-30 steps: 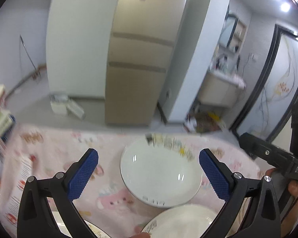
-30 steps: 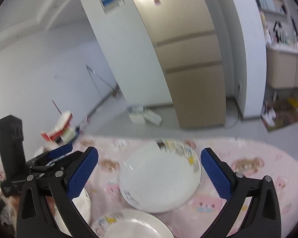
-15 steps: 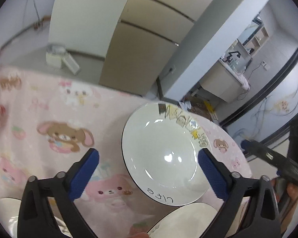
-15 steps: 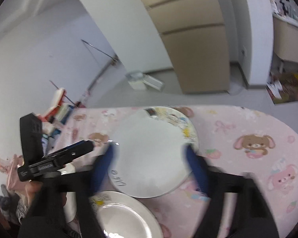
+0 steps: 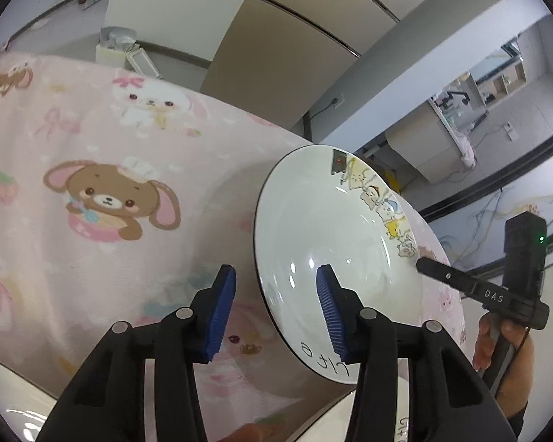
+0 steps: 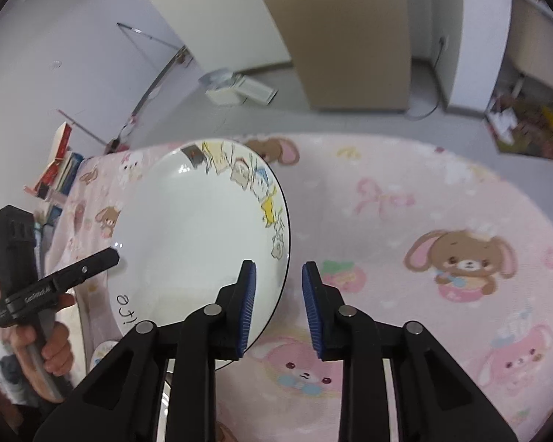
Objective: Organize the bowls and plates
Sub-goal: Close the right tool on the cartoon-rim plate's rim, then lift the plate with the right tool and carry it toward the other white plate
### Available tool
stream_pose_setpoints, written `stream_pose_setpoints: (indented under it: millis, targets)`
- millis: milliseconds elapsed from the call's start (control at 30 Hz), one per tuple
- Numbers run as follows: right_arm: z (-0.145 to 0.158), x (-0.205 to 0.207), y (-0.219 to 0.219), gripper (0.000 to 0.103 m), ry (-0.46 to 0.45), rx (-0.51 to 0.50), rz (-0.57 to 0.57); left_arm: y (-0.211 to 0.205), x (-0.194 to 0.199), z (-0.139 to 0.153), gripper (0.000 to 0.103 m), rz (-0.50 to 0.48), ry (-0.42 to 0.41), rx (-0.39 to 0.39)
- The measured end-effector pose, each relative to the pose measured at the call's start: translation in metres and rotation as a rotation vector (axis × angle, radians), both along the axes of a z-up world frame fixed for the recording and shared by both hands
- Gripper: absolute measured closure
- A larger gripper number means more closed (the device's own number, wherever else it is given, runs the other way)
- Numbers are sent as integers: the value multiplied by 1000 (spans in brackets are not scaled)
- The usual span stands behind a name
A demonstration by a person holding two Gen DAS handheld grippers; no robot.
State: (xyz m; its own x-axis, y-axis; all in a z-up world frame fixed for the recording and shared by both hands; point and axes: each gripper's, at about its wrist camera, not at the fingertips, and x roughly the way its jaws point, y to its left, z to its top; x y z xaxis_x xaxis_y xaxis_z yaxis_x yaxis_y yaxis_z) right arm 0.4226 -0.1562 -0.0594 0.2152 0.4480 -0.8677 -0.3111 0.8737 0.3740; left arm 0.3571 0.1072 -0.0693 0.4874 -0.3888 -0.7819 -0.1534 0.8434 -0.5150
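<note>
We are bringing both claws to the big white plate (image 5: 335, 258) with the cartoon figures along its rim, which is lying on the worktop (image 5: 92, 154) under a pink fleece cover printed with bears and rabbits. The left claw (image 5: 272, 309) is standing apart, its blue pads straddling the plate's left rim, one pad over the inside and one outside, not yet pressing. The right claw (image 6: 276, 305) is standing likewise, parted, straddling the right rim, with a gap visible between the pads and the edge.

We are judging the plate to be glazed ceramic: stiff, fairly heavy for its thinness, slick on the surface and ready to chip or break if dropped. The ribbed pads should be closing on the rim itself, opposite each other, so the weight is being shared and the plate is not tipping. The rim looks raised slightly off the soft cloth, which is giving the outer pads room to slip under.

Nearby we are seeing another plate (image 5: 405, 416) just beside it at the near edge, bearing similar lettering, and a further white dish (image 5: 14, 397) at the lower left. These are probably where the lifted plate belongs, yet they are also crowding the near side. The fleece could be snagging the lower pads.
</note>
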Motion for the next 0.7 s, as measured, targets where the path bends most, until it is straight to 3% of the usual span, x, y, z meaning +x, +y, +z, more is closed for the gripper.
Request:
stream_pose_setpoints:
  millis: [267, 300, 400, 600, 700]
  targets:
    - [-10, 21, 1, 86, 75, 59, 71, -14, 1, -8, 61, -21, 8, 18]
    - [-13, 23, 3, 90, 82, 55, 88, -15, 2, -8, 64, -19, 2, 22]
    - [-22, 27, 8, 92, 98, 58, 139, -16, 3, -11, 86, -2, -6, 72]
    - [-32, 33, 0, 94, 122, 164, 185, -16, 4, -13, 87, 15, -17, 79]
    - [-34, 32, -3, 93, 112, 191, 190, -12, 4, -16, 87, 43, -11, 38]
